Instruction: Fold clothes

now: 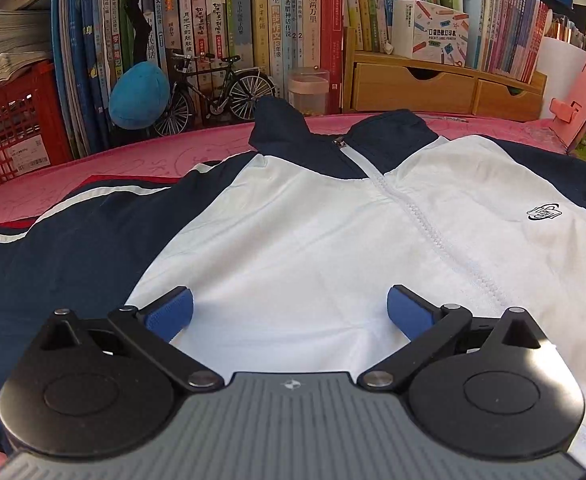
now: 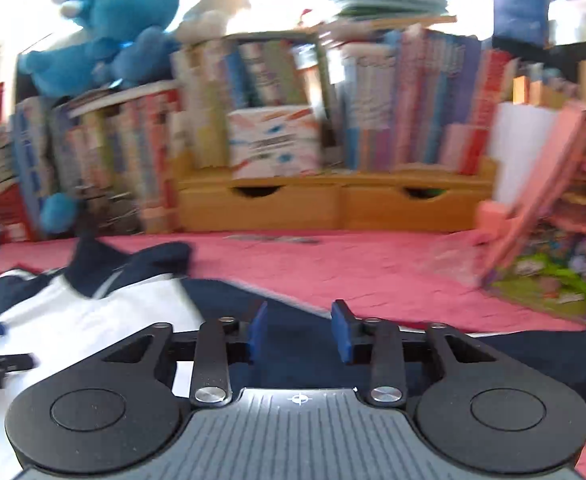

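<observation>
The jacket (image 1: pixel 333 220) lies spread and zipped on the pink bench (image 1: pixel 133 156), no fold made yet. The left tongs (image 1: pixel 289 312) gape wide over its white front; the right tongs (image 2: pixel 299 330), narrowed but gapped, pinch nothing above the navy sleeve (image 2: pixel 301 364).

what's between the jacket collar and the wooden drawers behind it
Only bare pink table cover lies between the jacket collar and the wooden drawers, seen in the left wrist view.

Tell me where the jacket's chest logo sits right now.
In the left wrist view, the logo is on the white panel of the jacket, right of the zipper and below the navy collar.
</observation>
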`<state>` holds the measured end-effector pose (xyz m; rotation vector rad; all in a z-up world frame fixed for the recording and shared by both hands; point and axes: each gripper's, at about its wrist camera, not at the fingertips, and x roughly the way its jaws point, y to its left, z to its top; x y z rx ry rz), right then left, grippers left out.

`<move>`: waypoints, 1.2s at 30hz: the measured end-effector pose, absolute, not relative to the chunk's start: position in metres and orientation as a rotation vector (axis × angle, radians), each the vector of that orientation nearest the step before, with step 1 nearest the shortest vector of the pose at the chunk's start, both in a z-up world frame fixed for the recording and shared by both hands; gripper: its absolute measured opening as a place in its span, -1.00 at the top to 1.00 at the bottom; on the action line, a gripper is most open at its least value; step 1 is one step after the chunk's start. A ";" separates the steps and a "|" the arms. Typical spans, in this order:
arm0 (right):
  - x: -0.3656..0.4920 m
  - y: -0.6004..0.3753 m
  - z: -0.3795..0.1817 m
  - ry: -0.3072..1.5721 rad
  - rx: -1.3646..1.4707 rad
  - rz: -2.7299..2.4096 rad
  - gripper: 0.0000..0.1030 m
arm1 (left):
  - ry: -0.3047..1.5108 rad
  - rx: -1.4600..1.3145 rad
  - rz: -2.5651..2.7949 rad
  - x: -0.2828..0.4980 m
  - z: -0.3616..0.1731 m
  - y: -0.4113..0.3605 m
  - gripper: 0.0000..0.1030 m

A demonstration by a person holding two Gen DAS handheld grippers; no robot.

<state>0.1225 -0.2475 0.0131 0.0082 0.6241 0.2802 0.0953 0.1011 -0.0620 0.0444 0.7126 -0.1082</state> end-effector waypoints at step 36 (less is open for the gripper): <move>0.124 -0.048 -0.050 0.668 -0.194 0.591 -0.64 | 0.982 -0.077 0.400 0.039 -0.026 0.374 -0.99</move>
